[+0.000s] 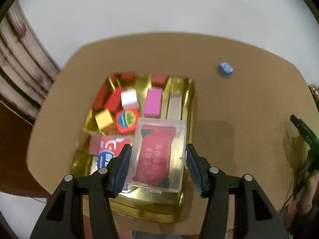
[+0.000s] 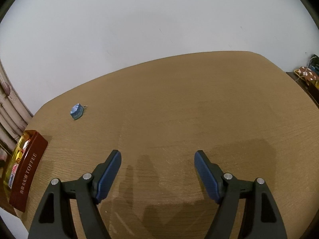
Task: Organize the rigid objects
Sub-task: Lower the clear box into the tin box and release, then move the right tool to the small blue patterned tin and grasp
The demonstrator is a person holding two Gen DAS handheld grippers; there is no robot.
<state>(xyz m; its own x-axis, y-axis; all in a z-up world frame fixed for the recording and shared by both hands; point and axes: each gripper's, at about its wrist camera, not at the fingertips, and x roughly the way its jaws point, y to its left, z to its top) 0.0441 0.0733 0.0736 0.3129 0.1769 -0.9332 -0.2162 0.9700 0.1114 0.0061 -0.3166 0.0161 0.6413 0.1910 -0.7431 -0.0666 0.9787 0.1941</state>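
A wooden tabletop (image 2: pixel 179 109) with a light brown grain is seen filling the lower part of both views, its far edge rounded at the corners. Behind it, a plain pale wall (image 2: pixel 159 20) is shown. At the left, a curtain (image 1: pixel 22 69) in beige folds with dark blotches is seen hanging beside the table. At the far right edge of the right wrist view, a brown cloth with white flowers (image 2: pixel 308 73) is glimpsed on a dark surface; what lies under it cannot be made out.
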